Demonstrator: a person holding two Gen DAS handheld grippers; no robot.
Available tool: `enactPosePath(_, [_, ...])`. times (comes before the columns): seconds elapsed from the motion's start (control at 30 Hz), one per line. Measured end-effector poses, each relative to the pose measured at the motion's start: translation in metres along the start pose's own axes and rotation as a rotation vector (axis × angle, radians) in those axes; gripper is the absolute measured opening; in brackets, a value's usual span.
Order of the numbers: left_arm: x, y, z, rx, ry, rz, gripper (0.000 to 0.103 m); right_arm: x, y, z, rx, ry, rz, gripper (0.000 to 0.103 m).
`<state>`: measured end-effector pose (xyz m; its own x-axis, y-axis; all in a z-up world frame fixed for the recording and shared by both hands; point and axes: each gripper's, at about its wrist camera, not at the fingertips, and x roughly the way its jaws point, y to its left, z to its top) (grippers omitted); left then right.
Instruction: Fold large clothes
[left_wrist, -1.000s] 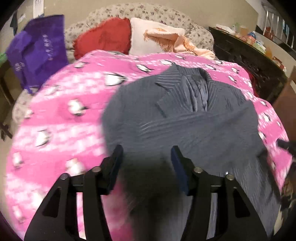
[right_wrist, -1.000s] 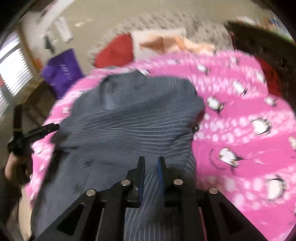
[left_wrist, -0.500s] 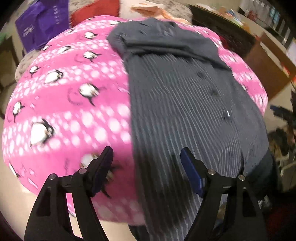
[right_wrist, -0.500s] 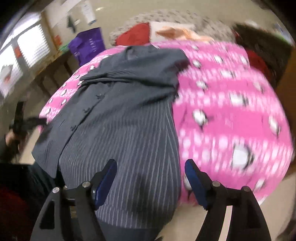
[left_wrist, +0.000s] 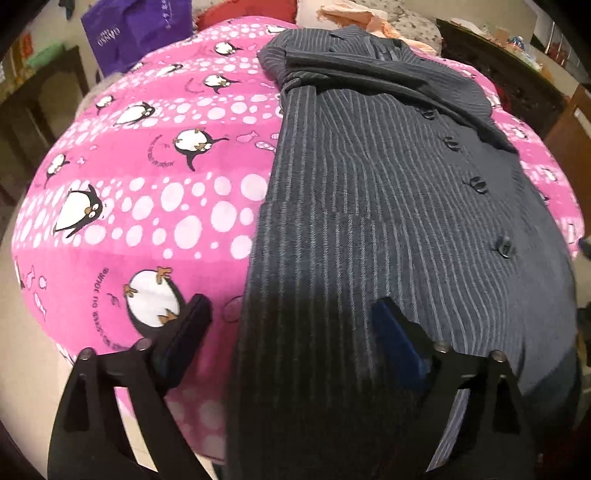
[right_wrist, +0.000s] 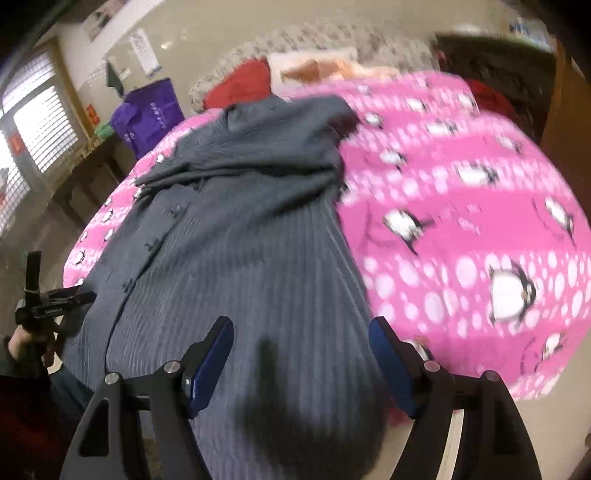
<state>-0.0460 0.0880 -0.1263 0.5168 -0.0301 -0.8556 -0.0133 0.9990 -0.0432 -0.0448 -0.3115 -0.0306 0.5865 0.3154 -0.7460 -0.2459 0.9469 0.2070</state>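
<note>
A dark grey pinstriped jacket (left_wrist: 388, 221) (right_wrist: 240, 240) lies buttoned on the pink penguin blanket (left_wrist: 147, 184), collar at the far end. A sleeve is folded across its chest. The hem hangs over the bed's near edge. My left gripper (left_wrist: 290, 306) hovers over the hem's left side, its jaws still opening, cloth below them but not pinched. My right gripper (right_wrist: 301, 326) stands open over the hem's right side, pads clear of the cloth. In the right wrist view the left gripper (right_wrist: 55, 302) shows at the far left, held by a hand (right_wrist: 22, 343).
A purple bag (left_wrist: 136, 29) (right_wrist: 151, 114) hangs left of the bed head. Red and cream pillows (right_wrist: 240, 85) lie at the far end. Dark wooden furniture (left_wrist: 498, 74) stands along the right side. Pale floor (left_wrist: 33, 350) shows around the bed's near corner.
Both grippers drew back from the jacket's middle to the hem at the near edge of the bed. The right jaws opened off the cloth. The left jaws spread wider.
</note>
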Motion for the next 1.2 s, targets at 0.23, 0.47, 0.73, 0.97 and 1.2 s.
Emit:
enactPosePath(0.23, [0.007,0.004,-0.001,0.003,-0.019,0.005,0.101,0.038,0.046,-0.008,-0.136,0.053,0.035,0.077])
enactPosePath(0.47, [0.005,0.002,-0.004,0.006,-0.029,0.001,0.102,0.062,0.041,-0.021,-0.037,0.094,0.026,0.092])
enactPosePath(0.73, [0.006,0.002,-0.003,0.007,-0.030,0.003,0.103,0.070,0.048,-0.024,-0.064,0.129,0.021,0.103])
enactPosePath(0.97, [0.001,0.010,-0.003,0.084,0.002,-0.079,0.102,0.035,0.027,-0.011,-0.032,0.107,0.013,0.097])
enactPosePath(1.2, [-0.009,0.012,-0.014,0.201,0.023,-0.185,0.102,-0.007,-0.056,-0.041,0.141,0.086,0.074,0.070])
